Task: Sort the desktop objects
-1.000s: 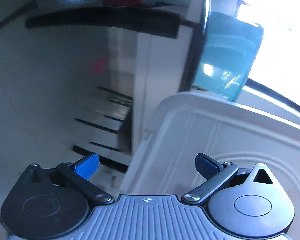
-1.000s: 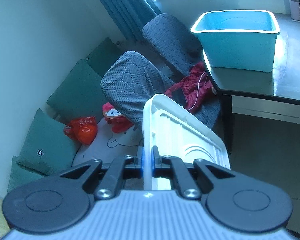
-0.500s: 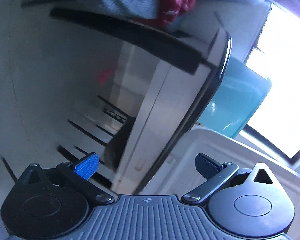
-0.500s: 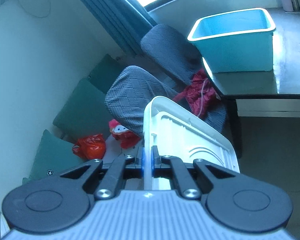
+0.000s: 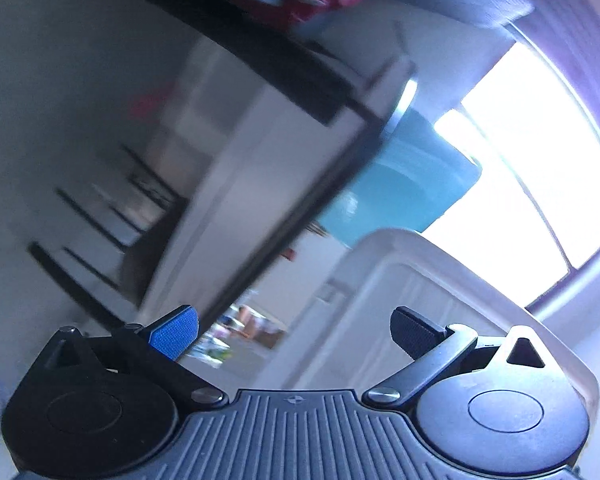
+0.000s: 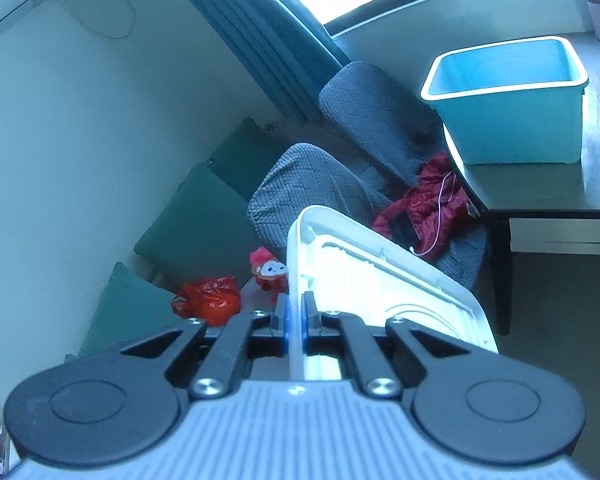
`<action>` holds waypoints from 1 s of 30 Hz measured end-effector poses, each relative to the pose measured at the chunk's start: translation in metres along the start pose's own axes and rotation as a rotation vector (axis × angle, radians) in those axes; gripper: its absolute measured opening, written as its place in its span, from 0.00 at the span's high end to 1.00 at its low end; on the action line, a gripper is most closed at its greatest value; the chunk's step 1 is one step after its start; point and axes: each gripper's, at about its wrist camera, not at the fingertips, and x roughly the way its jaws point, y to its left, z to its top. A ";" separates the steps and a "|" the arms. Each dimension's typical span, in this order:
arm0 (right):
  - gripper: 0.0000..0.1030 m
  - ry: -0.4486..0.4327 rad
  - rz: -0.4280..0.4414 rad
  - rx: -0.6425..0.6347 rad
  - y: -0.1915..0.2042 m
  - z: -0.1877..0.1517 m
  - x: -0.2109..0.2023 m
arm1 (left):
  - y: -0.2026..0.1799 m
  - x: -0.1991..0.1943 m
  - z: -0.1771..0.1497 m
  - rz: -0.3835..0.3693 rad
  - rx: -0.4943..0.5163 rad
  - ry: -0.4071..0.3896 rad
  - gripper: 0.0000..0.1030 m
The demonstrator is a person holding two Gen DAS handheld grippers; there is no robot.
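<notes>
The right hand-held gripper (image 6: 296, 316) is seen clenched on the thin edge of a white plastic lid (image 6: 380, 276), which is held on edge at the lower centre of the right wrist view. Behind it, grey cushions (image 6: 300, 196) and a red garment (image 6: 432, 208) are seen. At upper right, a teal bin (image 6: 512, 120) is set on the dark bench (image 6: 540, 196). In the blurred, tilted left wrist view, the left hand-held gripper (image 5: 296, 332) is spread wide with nothing grasped; the lid (image 5: 420, 280) is seen at lower right, the bin (image 5: 404, 188) above it.
</notes>
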 end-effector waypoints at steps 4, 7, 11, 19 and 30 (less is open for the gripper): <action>0.95 -0.012 0.027 0.015 0.003 0.003 -0.004 | -0.008 0.014 -0.012 -0.067 0.009 0.060 0.00; 0.95 -0.024 0.026 0.018 0.005 0.005 -0.008 | -0.009 0.021 -0.022 -0.106 0.003 0.096 0.00; 0.95 -0.036 0.029 0.045 0.004 0.006 -0.011 | -0.015 0.024 -0.030 -0.166 0.016 0.123 0.00; 0.96 -0.063 0.057 0.063 0.008 0.011 -0.020 | -0.022 0.039 -0.045 -0.229 0.052 0.152 0.00; 0.95 -0.102 0.013 0.002 0.021 0.009 -0.038 | -0.039 0.032 -0.048 -0.216 0.110 0.124 0.00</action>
